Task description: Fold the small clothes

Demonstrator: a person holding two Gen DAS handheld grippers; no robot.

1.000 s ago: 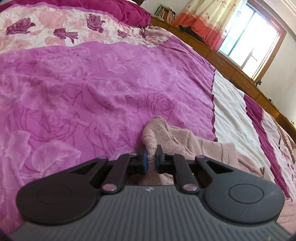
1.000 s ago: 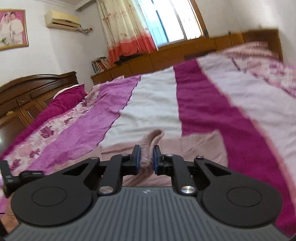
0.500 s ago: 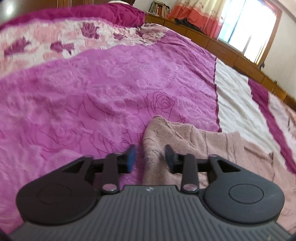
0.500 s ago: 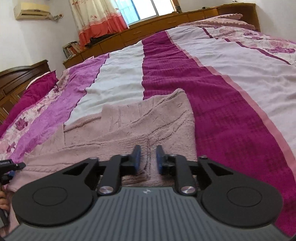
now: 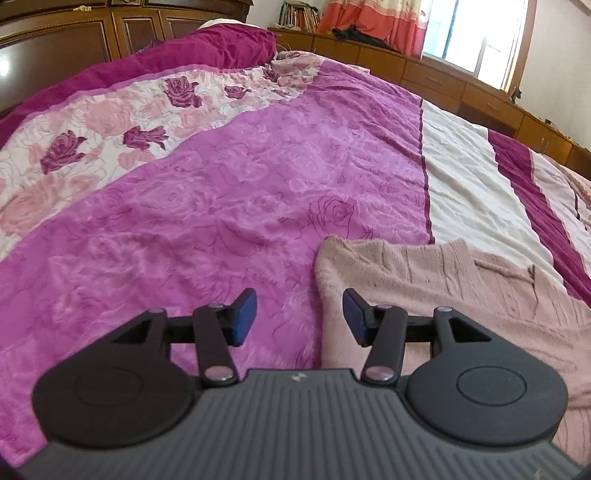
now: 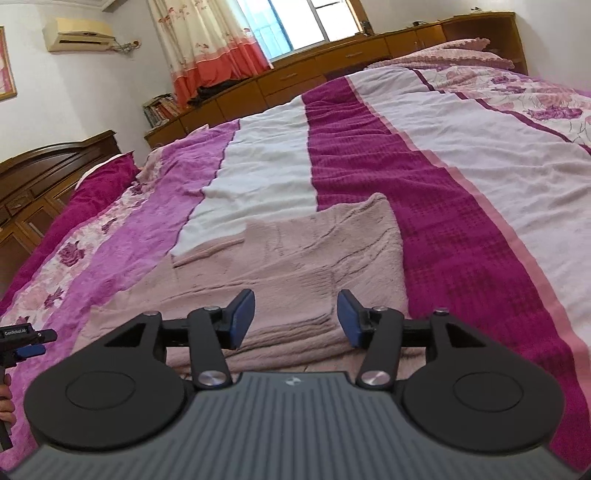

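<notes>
Below the open right gripper [image 6: 296, 319], the sweater [image 6: 295, 258] lies flat

Home bedroom, quilted bed [image 5: 258, 192], wooden headboard [image 6: 55, 166], curtained window [image 6: 295, 22]

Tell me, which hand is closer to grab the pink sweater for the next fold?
Probably the right. The right gripper hangs open directly over the pink sweater. The left gripper, jaws also open, sits at the sweater's edge, partly over the bedspread.
</notes>
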